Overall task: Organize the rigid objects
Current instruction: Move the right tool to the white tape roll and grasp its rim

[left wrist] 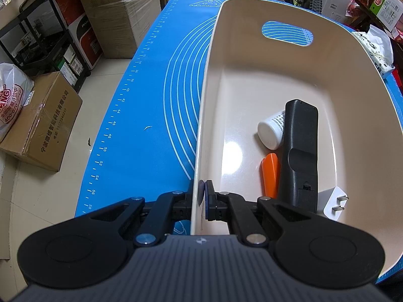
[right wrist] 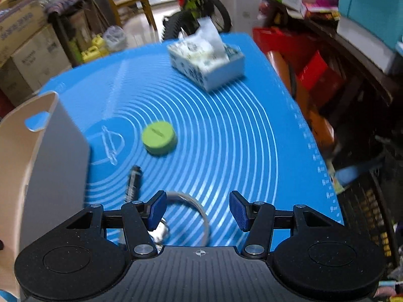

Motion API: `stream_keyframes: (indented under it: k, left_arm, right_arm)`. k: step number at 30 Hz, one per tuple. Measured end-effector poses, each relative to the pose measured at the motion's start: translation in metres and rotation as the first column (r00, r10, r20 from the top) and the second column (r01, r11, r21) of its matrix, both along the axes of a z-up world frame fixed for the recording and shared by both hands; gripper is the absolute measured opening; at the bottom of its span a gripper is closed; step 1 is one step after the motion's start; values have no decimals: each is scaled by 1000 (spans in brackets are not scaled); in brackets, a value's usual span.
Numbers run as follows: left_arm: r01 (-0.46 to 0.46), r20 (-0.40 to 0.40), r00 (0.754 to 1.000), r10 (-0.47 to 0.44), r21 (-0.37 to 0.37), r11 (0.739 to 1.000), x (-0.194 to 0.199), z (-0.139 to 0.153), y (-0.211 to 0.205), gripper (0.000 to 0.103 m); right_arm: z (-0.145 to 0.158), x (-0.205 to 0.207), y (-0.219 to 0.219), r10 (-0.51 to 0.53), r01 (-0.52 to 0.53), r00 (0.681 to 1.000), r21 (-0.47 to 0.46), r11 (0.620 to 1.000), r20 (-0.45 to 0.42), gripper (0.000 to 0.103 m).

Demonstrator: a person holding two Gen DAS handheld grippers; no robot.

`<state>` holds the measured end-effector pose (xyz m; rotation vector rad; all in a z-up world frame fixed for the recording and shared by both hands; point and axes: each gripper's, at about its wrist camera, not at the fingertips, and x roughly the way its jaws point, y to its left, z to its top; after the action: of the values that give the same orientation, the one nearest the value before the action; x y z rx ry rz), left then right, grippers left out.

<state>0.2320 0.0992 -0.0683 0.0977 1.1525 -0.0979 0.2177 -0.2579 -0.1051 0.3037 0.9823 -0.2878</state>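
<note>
Left wrist view: left gripper (left wrist: 201, 197) pinches the beige bin (left wrist: 252, 80) wall; a black remote (left wrist: 299, 156), white bottle (left wrist: 270, 132), orange piece (left wrist: 270, 176) and charger plug (left wrist: 332, 201) lie inside. Right gripper (right wrist: 197, 210) hangs wide open, empty, above the blue mat (right wrist: 226, 130), near a green disc (right wrist: 159, 138).

1. Left wrist view: sharp, evenly lit from overhead; a bright glare patch sits on the bin (left wrist: 252, 85) floor.
2. Right wrist view: heavy motion blur; the tissue box (right wrist: 206, 63) and green disc (right wrist: 159, 138) are smeared, background dim.
3. Both: strong fisheye bending at the edges; the mat (right wrist: 226, 130) lines curve.
4. Shadows soft and faint.
</note>
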Motion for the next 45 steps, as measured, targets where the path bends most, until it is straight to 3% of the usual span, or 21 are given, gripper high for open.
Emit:
stream_keyframes:
  k: [4,8,13,14,17,22,25,29,45]
  left_arm:
    - [0,0,1000,0,-1,1000,0,0,0,7]
    - [1,0,1000,-1,0,1000,0,0,0,7]
    - [0,0,1000,0,0,1000,0,0,0,7]
    - [0,0,1000,0,1,1000,0,0,0,7]
    - [-1,0,1000,1,1,1000,-1,0,1,7]
    - [-1,0,1000,1,1,1000,0,0,1,7]
    - [-1,1,1000,1,0,1000,-1,1,1,7]
    - [-2,1,1000,2,1,1000,-1,1,1,7]
    - [-2,1,1000,2,0,1000,-2,2,3,7]
  right_arm:
    - [-17,6,-1,9,-9,998,-7,1000,-61,61]
    - [-33,9,-4,5,-6,994,-9,1000,-105,51]
    - [-41,11,-3,12,-15,994,-27,1000,-113,48]
    - [-41,11,-1,17,-21,994,-39,999,-110,41]
    - [-41,9,4,41,-48,993,-63,997,-111,34]
    - [-40,10,5,66,-70,992,-34,997,-103,17]
    - [-38,8,3,55,-55,993,2,998,-100,17]
    - [-30,7,8,68,-69,995,-18,997,-72,16]
    - [21,-4,13,35,-34,990,-4,999,134,16]
